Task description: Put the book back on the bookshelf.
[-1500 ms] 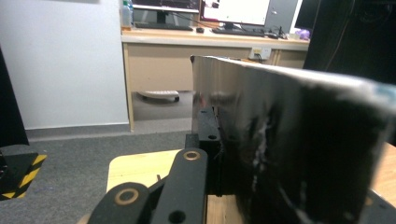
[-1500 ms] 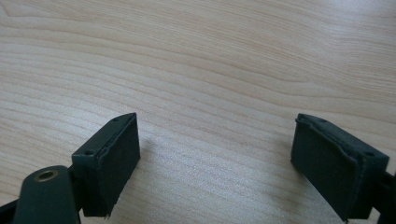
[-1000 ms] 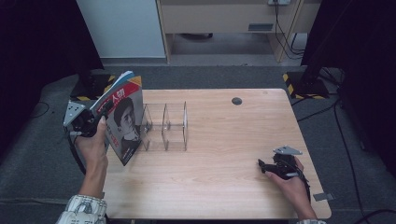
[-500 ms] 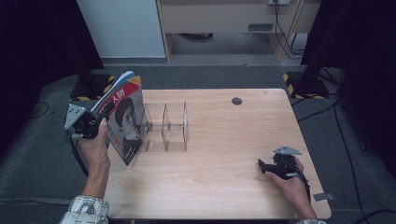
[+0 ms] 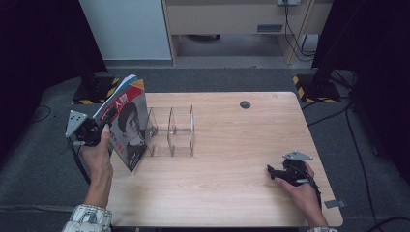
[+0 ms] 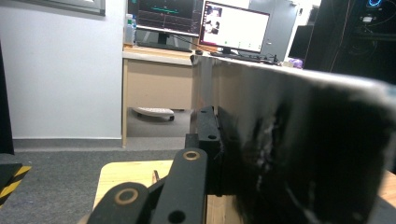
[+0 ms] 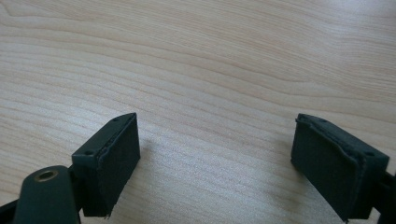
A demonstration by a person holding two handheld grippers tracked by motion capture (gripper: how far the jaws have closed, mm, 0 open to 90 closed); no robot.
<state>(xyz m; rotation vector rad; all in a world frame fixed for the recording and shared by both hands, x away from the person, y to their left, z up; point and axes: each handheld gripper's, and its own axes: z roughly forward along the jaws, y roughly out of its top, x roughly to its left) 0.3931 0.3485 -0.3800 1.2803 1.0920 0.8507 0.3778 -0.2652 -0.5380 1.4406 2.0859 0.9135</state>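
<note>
A magazine (image 5: 126, 123) with a black-and-white portrait, red lettering and an orange corner on its cover is standing tilted at the left edge of the table (image 5: 232, 193), just beside the left end of a clear acrylic rack (image 5: 171, 131). The left hand-held gripper (image 5: 99, 129) is clamping the magazine near its upper left edge, its jaws squeezed tight on the pages; in the left gripper view the cover (image 6: 299, 154) is looming dark against the jaw. The left forearm is reaching up from below, wrist bent inward. The right hand-held gripper (image 5: 275, 173) is resting low over the table near its right front corner, jaws spread wide and holding nothing, pointing left.
</note>
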